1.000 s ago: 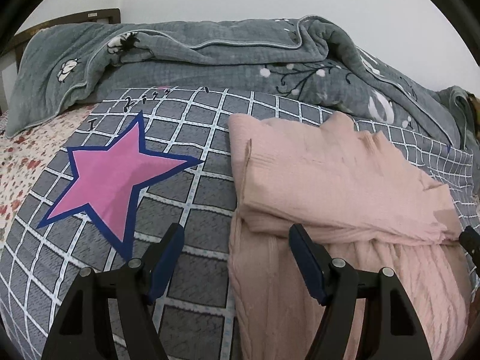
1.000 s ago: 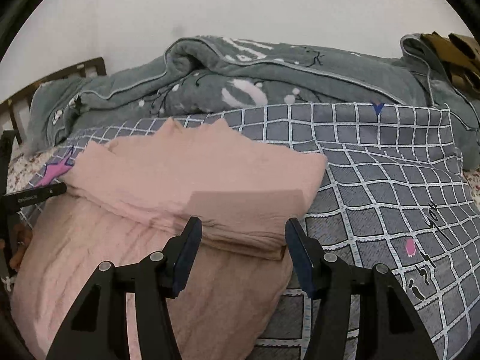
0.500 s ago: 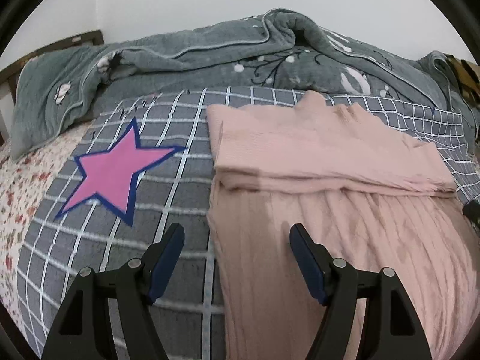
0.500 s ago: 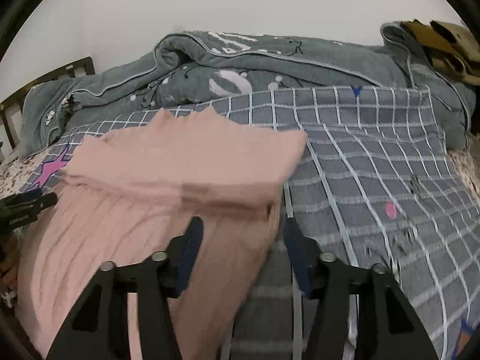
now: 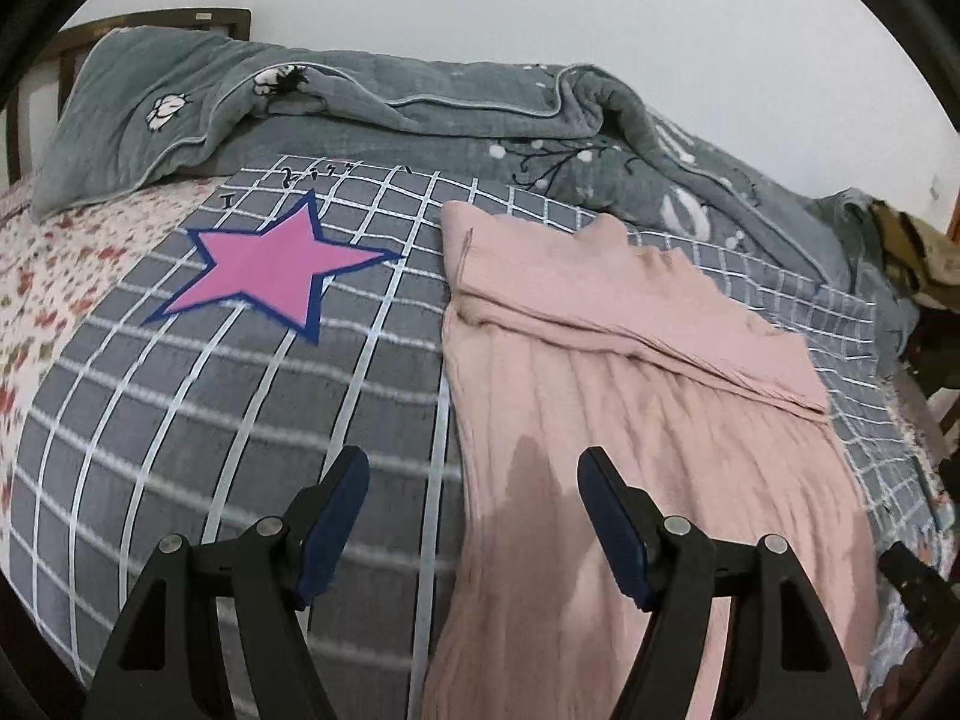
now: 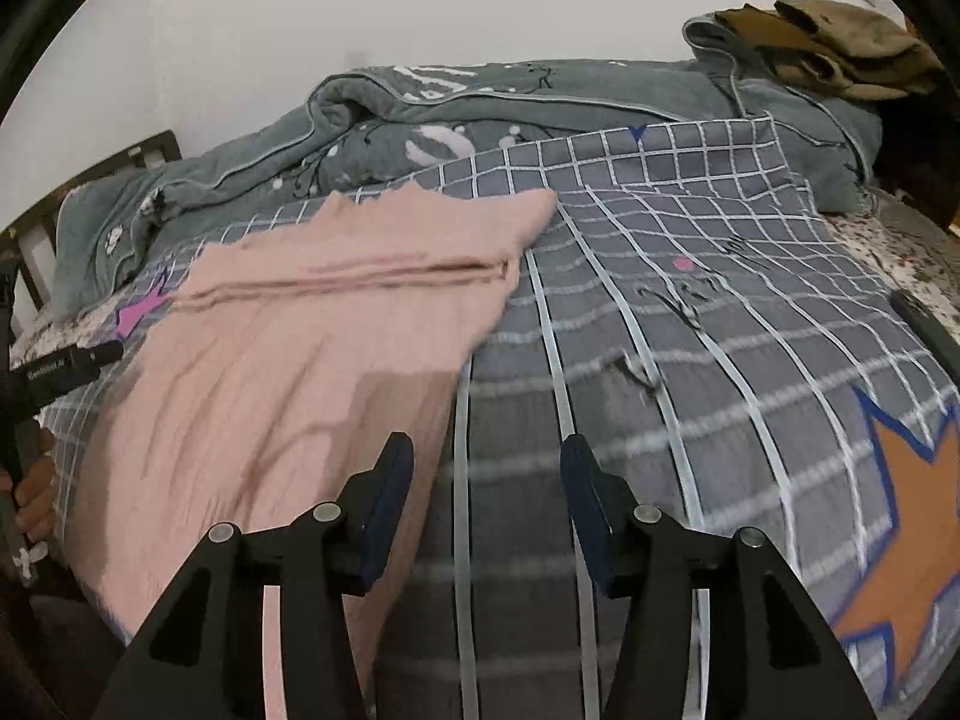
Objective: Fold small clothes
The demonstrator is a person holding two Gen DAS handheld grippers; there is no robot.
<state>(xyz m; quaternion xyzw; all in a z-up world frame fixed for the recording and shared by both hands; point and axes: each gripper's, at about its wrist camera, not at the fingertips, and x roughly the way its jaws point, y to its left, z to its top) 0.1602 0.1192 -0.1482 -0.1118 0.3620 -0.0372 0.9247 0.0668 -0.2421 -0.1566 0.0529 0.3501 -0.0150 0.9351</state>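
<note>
A pink ribbed knit garment (image 5: 648,420) lies flat on the grey checked bed cover (image 5: 240,420), its top part folded down over the body. My left gripper (image 5: 474,474) hovers open over the garment's lower left edge, holding nothing. In the right wrist view the same garment (image 6: 288,360) fills the left half. My right gripper (image 6: 487,462) hangs just off its right edge, over bare cover. Its jaws are opening and nothing is between them. The left gripper's tip (image 6: 60,369) and a hand (image 6: 36,492) show at the far left.
A bunched grey quilt (image 5: 420,108) runs along the back by the wall. Brown clothes (image 6: 828,48) sit on it at the right. A dark headboard (image 5: 198,18) and floral sheet (image 5: 42,276) are at the left. The cover carries a pink star (image 5: 270,264) and an orange star (image 6: 912,510).
Both grippers have drawn back from the folded top part toward the garment's lower end. The right gripper has slid right, off the garment onto bare cover.
</note>
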